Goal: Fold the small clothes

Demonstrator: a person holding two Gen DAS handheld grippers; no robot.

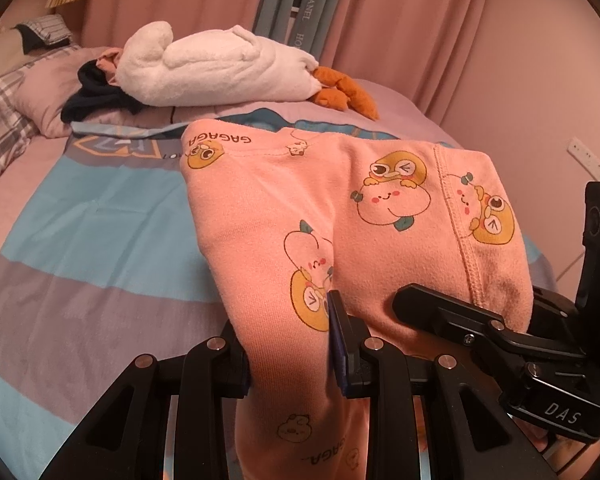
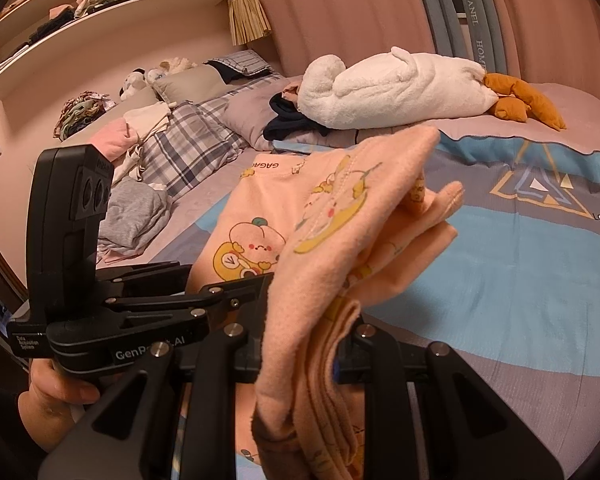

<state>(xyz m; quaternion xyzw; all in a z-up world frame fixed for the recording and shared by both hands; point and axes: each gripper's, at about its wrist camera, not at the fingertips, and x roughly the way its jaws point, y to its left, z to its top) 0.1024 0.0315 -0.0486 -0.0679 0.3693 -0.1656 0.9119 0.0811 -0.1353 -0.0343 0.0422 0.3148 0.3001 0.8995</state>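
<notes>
A small pink garment with cartoon peach prints point(image 1: 320, 208) is held up over the bed, its far part resting on the bedspread. My left gripper point(image 1: 292, 352) is shut on its near edge. My right gripper point(image 2: 300, 352) is shut on the other bunched edge of the pink garment point(image 2: 340, 240). The right gripper also shows at the right of the left wrist view point(image 1: 480, 320). The left gripper shows at the left of the right wrist view point(image 2: 140, 312), close beside the right one.
The bed point(image 1: 80, 240) has a blue, grey and pink striped cover. A white plush goose point(image 1: 220, 68) lies at the far side next to dark clothes point(image 1: 96, 100). Plaid pillows point(image 2: 188, 140) and folded clothes point(image 2: 132, 212) lie left. Pink curtains hang behind.
</notes>
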